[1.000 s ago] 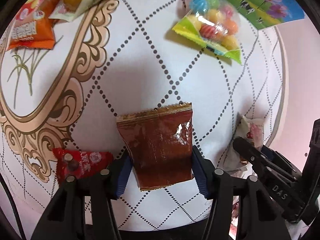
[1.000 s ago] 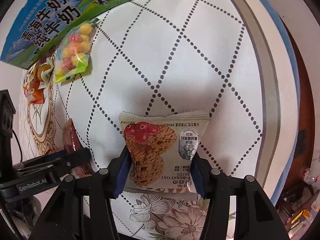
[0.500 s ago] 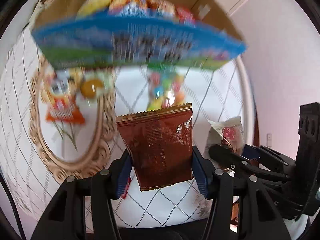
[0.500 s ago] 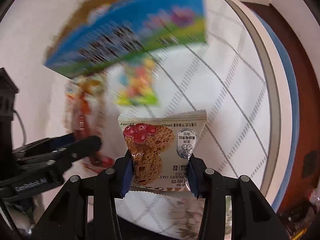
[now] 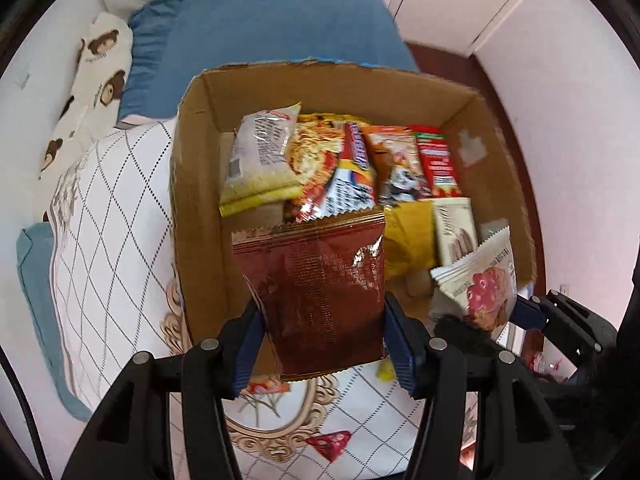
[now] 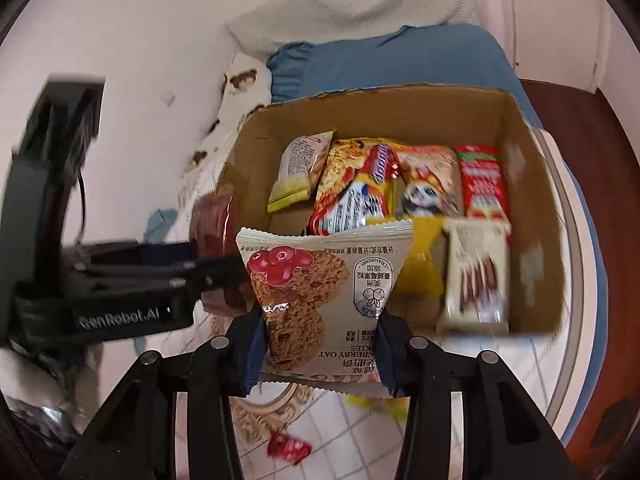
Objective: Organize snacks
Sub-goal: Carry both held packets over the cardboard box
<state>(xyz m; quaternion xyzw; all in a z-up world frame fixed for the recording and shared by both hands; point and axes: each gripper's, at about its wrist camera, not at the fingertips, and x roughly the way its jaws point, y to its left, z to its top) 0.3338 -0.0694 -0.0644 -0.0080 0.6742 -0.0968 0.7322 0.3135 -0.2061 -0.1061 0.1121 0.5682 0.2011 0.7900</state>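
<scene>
My left gripper [image 5: 322, 340] is shut on a dark red-brown snack packet [image 5: 316, 292] and holds it up in front of an open cardboard box [image 5: 192, 208]. My right gripper [image 6: 318, 346] is shut on a cream cranberry oat cookie packet [image 6: 320, 280], held in front of the same box [image 6: 536, 240]. The box holds several upright snack packets [image 5: 340, 164]. In the left wrist view the cookie packet [image 5: 484, 280] and right gripper show at the right. In the right wrist view the left gripper [image 6: 120, 280] shows at the left with the brown packet [image 6: 212, 236].
The box stands on a white quilted cloth with dotted diamond lines [image 5: 112, 248]. A small red packet [image 5: 330, 444] and other loose packets lie on the cloth below the grippers. A blue pillow [image 5: 272, 28] and a bear-print cushion [image 5: 96, 72] lie behind the box.
Both grippers have lifted their packets off the cloth and risen, tilting from looking down at the cloth to looking into the open box. Both packets stay gripped.
</scene>
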